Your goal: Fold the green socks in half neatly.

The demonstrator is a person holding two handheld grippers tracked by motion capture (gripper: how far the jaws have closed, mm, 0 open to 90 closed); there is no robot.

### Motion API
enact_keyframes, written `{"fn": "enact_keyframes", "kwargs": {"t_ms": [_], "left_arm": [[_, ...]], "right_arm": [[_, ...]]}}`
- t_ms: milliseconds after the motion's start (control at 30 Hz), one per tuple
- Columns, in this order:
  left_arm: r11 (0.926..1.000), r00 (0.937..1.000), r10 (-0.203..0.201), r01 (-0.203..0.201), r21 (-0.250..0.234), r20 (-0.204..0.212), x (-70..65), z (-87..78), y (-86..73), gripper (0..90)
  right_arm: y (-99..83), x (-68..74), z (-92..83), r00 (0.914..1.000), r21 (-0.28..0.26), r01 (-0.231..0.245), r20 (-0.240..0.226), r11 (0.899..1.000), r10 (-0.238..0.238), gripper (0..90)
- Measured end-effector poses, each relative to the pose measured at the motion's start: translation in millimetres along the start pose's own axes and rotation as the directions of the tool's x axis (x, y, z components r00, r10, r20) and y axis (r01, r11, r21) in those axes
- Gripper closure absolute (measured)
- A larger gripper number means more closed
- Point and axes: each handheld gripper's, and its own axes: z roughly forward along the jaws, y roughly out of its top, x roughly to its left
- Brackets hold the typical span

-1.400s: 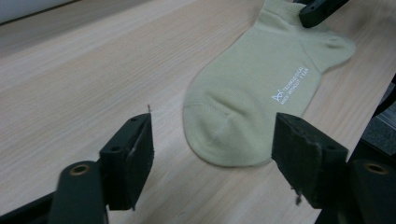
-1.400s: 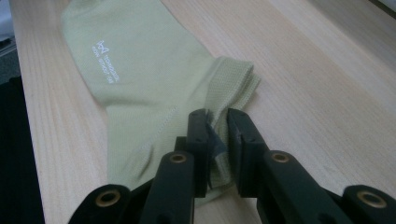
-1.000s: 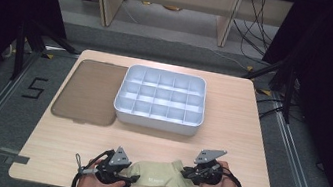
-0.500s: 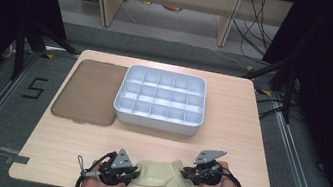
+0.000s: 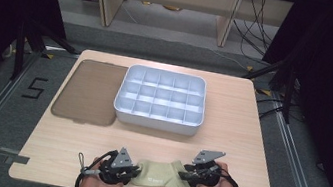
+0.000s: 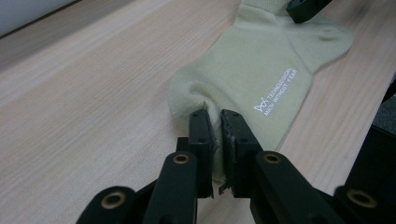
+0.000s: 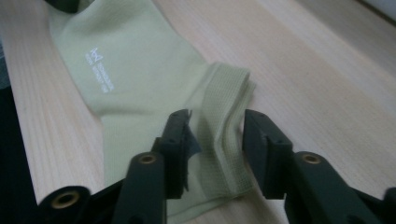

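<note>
Two grippers work one pale green sock [image 5: 161,175], which lies flat on the table [image 5: 243,136] near its front edge, well in front of the compartment tray [image 5: 161,100]; a brown lid [image 5: 88,91] lies just beside that tray. The left gripper [image 6: 214,135] has just been closing, and its jaws now stand narrow, pinching a fold of the sock's toe end between the pads. The right gripper [image 7: 215,135], at the sock's ribbed cuff [image 7: 229,107], has just been opening; its jaws stand apart with the cuff's fold between them, and the pads seem clear of the cloth, though the near pad's contact is hard to judge from this angle.

By the look of it, the step in hand is taking hold of the sock at both ends, probably to fold or roll it for the tray. One end is secured. The next move calls for the right gripper to settle on the cuff again, catching both layers squarely, before either hand lifts; otherwise the sock would swing from the toe end alone.
</note>
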Motion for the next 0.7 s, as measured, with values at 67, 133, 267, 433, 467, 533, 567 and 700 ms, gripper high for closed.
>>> {"fn": "enact_keyframes", "kwargs": {"t_ms": [67, 133, 267, 433, 467, 533, 567, 700], "left_arm": [[1.0, 1.0, 0.0, 0.0, 0.008, -0.009, 0.5, -1.9, 0.3, 82.8], [0.9999, 0.9999, -0.013, 0.013, 0.0, 0.0, 0.2, -4.0, 1.3, 82.9], [1.0, 1.0, -0.005, 0.005, 0.008, -0.004, 3.7, -8.9, 3.2, 82.8], [0.9998, 0.9999, -0.014, 0.014, 0.015, 0.001, 7.8, -12.3, 3.6, 82.8], [0.9998, 1.0, -0.005, 0.005, 0.021, 0.007, 8.0, -13.5, 3.8, 82.8], [0.9996, 1.0, 0.002, -0.003, 0.028, 0.006, 8.4, -14.8, 4.5, 82.8], [0.9995, 1.0, 0.001, -0.001, 0.032, 0.009, 9.1, -16.1, 5.5, 82.7], [0.9989, 0.9997, 0.02, -0.02, 0.042, 0.012, 10.9, -18.4, 7.5, 82.7]], "right_arm": [[1.6, 1.6, -2.7, 0.9999, -0.021, 0.003, 0.015, 1.0, -0.003, 58.9], [4.5, 3.8, -8.0, 0.9996, -0.058, -0.001, 0.029, 0.998, 0.003, 59.1], [8.9, 10.3, -14.1, 0.9995, -0.111, 0.022, 0.026, 0.994, -0.019, 64.6], [12.8, 17.7, -14.6, 0.999, -0.141, 0.041, 0.021, 0.989, -0.039, 70.5], [16.0, 22.6, -13.5, 0.9973, -0.158, 0.074, 0.013, 0.985, -0.073, 72.0], [16.9, 23.9, -13.3, 0.997, -0.155, 0.077, 0.007, 0.985, -0.076, 72.7], [18.4, 26.8, -12.9, 0.9967, -0.162, 0.081, 0.021, 0.984, -0.078, 72.8], [19.7, 28.9, -12.5, 0.9971, -0.159, 0.075, 0.02, 0.984, -0.073, 73.4]]}}
